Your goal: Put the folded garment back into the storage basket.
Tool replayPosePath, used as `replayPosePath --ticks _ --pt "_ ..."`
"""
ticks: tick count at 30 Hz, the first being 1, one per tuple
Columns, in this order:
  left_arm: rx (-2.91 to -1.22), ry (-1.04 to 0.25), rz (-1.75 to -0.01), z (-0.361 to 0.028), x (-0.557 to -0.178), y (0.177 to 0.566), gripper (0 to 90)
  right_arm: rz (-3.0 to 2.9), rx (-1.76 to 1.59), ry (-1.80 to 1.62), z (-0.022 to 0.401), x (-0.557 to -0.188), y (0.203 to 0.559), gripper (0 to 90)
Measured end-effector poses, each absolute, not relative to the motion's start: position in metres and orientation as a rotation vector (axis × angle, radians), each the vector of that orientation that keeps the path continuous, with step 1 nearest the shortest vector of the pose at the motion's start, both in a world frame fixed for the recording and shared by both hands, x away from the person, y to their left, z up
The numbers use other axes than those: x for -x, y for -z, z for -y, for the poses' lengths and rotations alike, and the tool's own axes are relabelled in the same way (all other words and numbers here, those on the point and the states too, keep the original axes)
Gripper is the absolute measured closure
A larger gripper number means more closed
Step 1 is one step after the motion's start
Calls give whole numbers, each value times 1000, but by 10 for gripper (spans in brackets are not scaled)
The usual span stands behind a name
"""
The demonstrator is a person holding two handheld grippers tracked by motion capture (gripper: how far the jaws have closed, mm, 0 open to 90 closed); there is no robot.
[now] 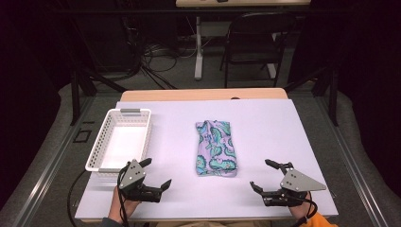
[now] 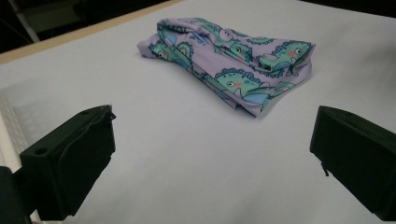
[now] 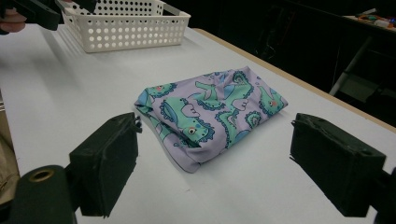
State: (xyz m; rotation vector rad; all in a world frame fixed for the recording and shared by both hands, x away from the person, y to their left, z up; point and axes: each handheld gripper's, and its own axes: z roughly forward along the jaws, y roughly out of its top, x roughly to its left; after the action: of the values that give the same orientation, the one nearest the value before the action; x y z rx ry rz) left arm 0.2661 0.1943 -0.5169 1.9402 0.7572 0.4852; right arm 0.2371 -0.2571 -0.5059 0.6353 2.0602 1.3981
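Folded cloth (image 1: 216, 148) lies lengthwise away from me, between my left gripper (image 1: 158, 173) and right gripper (image 1: 263, 175), both released, empty.

In the left gripper view, the white basket (image 2: 11, 126) is cut off by the left edge; only a blurred strip of its perforated wall is visible. In the right gripper view, the top edge crops the left gripper (image 3: 39, 10) and the basket's far rim. In the high view, the bottom edge cuts off both forearms.
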Motion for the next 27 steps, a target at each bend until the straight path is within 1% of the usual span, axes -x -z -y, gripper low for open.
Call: replayPosePath --ticks 9,20,27 --pt "-1959 -436 -761 -187 -274 515 0 -2070 -638 -1392 255 -237 507 145" --pt "-1987 -373 -758 -167 -293 515 0 -2072 -636 -1392 255 -237 507 144" --pt "-1998 -366 -753 -157 -304 514 0 -2073 -634 -1390 255 -237 507 145"
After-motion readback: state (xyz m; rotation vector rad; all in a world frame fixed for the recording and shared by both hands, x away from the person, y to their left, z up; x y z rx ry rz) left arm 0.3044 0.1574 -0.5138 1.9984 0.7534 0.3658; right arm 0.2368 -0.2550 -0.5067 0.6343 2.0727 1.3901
